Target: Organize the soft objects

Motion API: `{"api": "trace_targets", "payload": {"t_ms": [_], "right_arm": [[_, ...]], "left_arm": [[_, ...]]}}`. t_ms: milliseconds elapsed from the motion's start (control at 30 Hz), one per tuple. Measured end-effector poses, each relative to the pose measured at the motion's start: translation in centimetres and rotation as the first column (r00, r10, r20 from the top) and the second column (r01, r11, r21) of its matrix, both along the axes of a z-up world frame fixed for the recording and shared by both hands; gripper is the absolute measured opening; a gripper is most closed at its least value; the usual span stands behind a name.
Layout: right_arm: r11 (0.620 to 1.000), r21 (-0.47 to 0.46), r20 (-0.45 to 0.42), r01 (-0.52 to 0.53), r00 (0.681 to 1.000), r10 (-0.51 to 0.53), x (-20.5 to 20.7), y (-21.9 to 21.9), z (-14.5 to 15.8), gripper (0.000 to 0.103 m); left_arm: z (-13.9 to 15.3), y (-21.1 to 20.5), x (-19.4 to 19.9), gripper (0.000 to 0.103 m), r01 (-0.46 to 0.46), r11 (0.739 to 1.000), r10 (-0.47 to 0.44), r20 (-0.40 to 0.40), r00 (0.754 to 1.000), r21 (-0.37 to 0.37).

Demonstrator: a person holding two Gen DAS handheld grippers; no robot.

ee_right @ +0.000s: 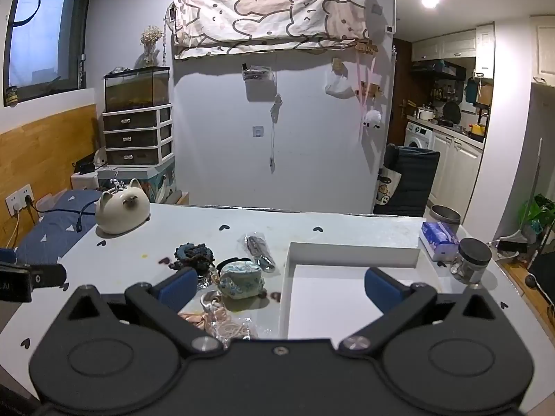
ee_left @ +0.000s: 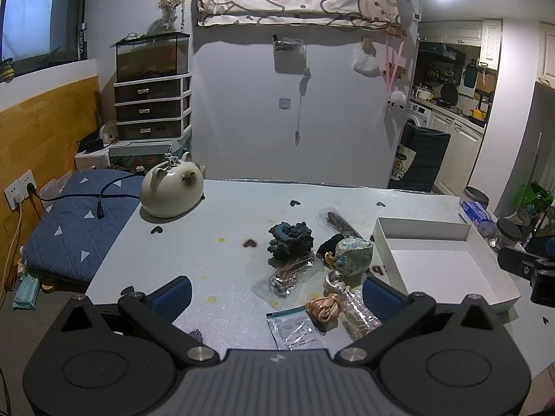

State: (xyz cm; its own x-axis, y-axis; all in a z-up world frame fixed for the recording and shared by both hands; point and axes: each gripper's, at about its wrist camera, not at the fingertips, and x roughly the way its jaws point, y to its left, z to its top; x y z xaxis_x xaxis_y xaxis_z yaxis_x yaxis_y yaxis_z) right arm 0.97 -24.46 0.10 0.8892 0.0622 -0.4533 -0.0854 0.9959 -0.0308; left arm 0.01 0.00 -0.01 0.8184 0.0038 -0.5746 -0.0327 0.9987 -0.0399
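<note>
Your left gripper (ee_left: 275, 294) and right gripper (ee_right: 277, 286) both hover over the near edge of the table (ee_left: 242, 208), jaws spread wide and holding nothing. The soft things, a dark scrunchie (ee_left: 290, 239), a floral pouch (ee_left: 353, 254) and a peach ribbon (ee_left: 324, 306), lie clustered just left of the white tray (ee_left: 447, 270).

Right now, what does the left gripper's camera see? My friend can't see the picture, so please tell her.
The left gripper, jaws wide open and empty, hangs over a pale table strewn with soft things: a dark blue scrunchie, a floral pouch and a peach ribbon. An empty white box sits at right, a cream cat-shaped pot at far left.
</note>
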Motion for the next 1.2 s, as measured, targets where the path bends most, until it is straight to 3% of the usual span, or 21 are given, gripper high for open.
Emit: {"api": "trace_targets", "payload": {"t_ms": [1200], "right_arm": [[1.0, 0.005, -0.006, 0.003, 1.0, -0.003, 0.28, -0.01, -0.17, 0.103]], "left_arm": [[0.0, 0.03, 0.05, 0.103, -0.001, 1.0, 0.001, -0.004, 1.0, -0.003]]}}
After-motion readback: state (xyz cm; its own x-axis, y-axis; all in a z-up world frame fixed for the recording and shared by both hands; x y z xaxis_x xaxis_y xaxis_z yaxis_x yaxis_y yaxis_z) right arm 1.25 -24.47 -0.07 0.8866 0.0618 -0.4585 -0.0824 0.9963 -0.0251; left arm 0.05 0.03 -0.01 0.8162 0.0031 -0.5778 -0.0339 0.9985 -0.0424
